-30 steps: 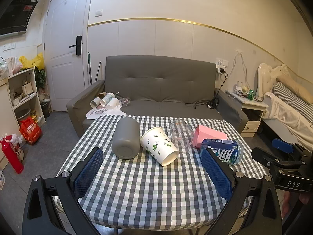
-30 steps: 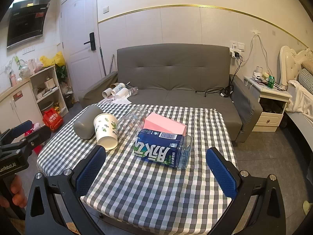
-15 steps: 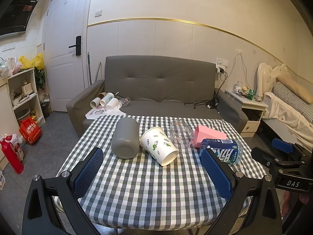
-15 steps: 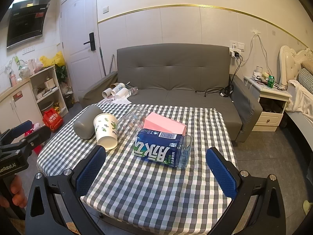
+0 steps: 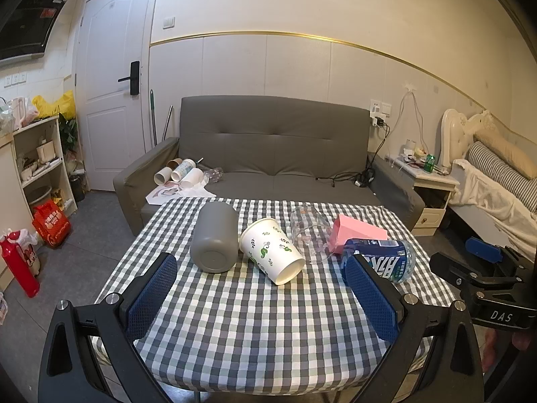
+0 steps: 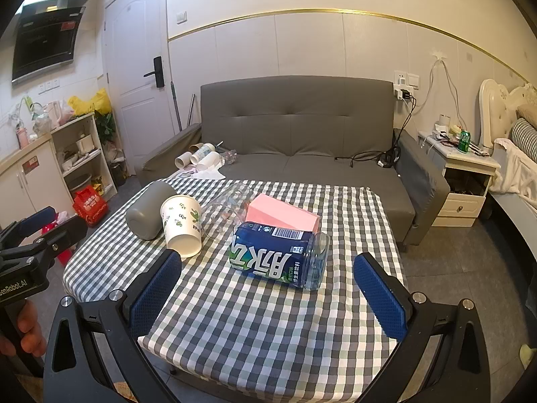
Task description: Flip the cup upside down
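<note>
On the checked table [image 5: 255, 329] several cups lie on their sides: a grey cup [image 5: 214, 240] [image 6: 148, 209], a white paper cup with green leaf print [image 5: 271, 250] [image 6: 182, 225], a clear cup [image 5: 307, 235] [image 6: 231, 206], and a clear cup with a blue label [image 5: 379, 262] [image 6: 278, 255]. My left gripper [image 5: 261, 290] is open and empty, held back from the grey and paper cups. My right gripper [image 6: 268, 288] is open and empty, just in front of the blue-labelled cup.
A pink box [image 5: 357, 233] [image 6: 282, 216] lies behind the blue-labelled cup. A grey sofa [image 5: 268, 154] stands behind the table with paper cups on its left seat. Shelves stand at left, and a nightstand [image 6: 466, 181] and bed at right.
</note>
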`<state>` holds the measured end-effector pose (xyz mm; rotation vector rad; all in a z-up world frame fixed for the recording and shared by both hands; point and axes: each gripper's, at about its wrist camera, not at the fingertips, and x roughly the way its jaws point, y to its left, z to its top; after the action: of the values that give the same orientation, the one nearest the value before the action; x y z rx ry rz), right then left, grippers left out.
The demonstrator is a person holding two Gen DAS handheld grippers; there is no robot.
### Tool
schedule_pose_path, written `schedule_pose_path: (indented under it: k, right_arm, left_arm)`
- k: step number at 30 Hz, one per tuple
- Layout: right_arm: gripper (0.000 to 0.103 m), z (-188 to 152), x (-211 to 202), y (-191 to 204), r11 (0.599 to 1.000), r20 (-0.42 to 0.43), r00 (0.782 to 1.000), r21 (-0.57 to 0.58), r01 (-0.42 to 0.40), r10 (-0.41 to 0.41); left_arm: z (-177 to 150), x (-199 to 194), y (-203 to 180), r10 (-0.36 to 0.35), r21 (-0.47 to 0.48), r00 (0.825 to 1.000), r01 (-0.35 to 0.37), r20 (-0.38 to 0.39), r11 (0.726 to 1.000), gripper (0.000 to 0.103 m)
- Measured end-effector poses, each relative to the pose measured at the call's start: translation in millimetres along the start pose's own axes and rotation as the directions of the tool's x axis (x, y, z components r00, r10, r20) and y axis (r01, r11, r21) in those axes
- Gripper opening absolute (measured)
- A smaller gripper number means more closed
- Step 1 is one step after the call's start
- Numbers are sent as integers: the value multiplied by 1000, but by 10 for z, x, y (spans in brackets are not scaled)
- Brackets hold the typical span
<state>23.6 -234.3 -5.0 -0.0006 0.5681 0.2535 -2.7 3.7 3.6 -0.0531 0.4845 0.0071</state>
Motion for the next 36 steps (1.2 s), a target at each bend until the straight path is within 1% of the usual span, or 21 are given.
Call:
schedule_pose_path:
  k: [8,10,15,18,21,24,27,30,32,34,36]
  right_arm:
    - [103,15,18,-28,1000,5,1000,-8,3,-3]
    - [103,12,13,-16,1000,5,1000,-7,5,-5]
    - [103,6,39,-57,1000,4,1000,-14,14,-14]
    - [103,7,83,-119,1000,1,1000,-11,17,-17]
    - [103,1,166,-193,1000,-4,1000,-4,25,-25]
    - [103,-8,266,-249,999,-14,999,-1,34,-34]
    - [103,-26,377,-323,999,-21,999,0,41,-41]
    - [103,-48,504,-399,999,-38,998,10,41,-41]
    - [103,-81,590,-455,999,-50,998,25,42,-41]
    - [103,-111,640,-502,999,-59,998,35,41,-39]
    - [103,-137,681,-541,998,-64,997,42,46,-43]
  left_arm:
    - [0,22,-28,-2,-2,1000,2,-7,1000,103]
    - [-17,65,-90,-3,-1,1000,3,-11,1000,103]
    - [0,199,-185,-2,-6,999,2,-48,1000,103]
    - [25,373,-233,-2,-18,995,0,-102,1000,103]
    - [15,565,-253,10,-45,991,-16,-132,999,103]
    - [8,862,-258,33,-83,981,-49,-189,995,103]
    - [-32,1099,-251,46,-118,975,-73,-218,990,103]
    - [-113,1374,-238,62,-145,960,-105,-274,984,102]
    - [-156,1502,-234,57,-163,955,-108,-291,981,102]
    - [-177,1579,-256,57,-162,953,-109,-297,981,101]
    - [-196,1652,-289,66,-138,953,-111,-297,984,95]
